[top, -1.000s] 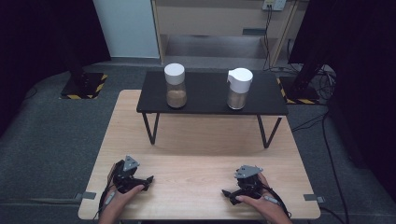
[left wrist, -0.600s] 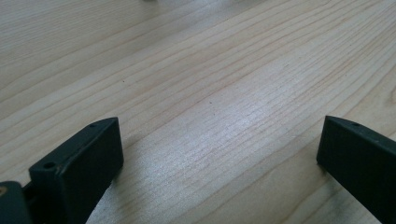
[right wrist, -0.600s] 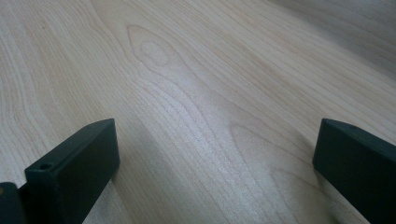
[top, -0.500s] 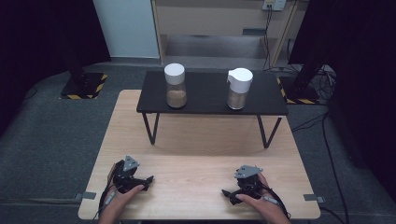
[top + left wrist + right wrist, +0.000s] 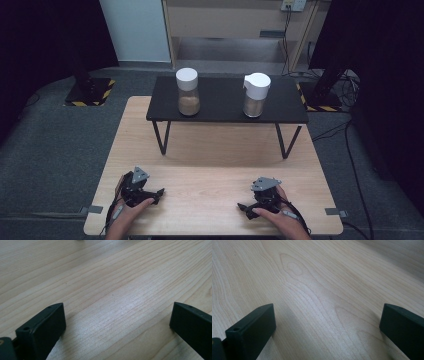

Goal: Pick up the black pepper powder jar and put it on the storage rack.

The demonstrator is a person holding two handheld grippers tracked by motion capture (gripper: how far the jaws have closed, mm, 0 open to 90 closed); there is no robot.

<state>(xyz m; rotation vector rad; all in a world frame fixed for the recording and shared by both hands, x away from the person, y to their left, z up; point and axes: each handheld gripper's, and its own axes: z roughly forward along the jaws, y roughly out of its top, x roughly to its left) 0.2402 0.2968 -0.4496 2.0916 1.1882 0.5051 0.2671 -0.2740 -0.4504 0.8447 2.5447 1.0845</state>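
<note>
Table: pale wooden table with fine straight grain, smooth and faintly glossy; in the right gripper view the grain runs in long oval loops.
Left gripper: left gripper rests low on the wood near the front edge, at the left, held in the person's left hand; matt black, blocky, with a grey 3-cornered plate on top.
Left jaws: spread wide apart in the left gripper view, bare wood between them, nothing held.
Right gripper: right gripper rests on the wood near the front edge, at the right, in the right hand; same black body and grey plate.
Right jaws: spread wide apart as well, with nothing between them but wood.
Change: none to be seen; both grippers and both jars lie as they did 0.5 s and 1.0 s ago.
Shelf: low black shelf, flat and matt, on thin black legs, stands across the far half of the table.
Jars: 2 clear jars on the shelf, well apart from both grippers; the left jar has a round white cap and brown grains, the right jar has a white spouted lid and paler grains.
Between: open wood lies between the grippers and the shelf's legs.
Floor: grey carpet surrounds the table.
</note>
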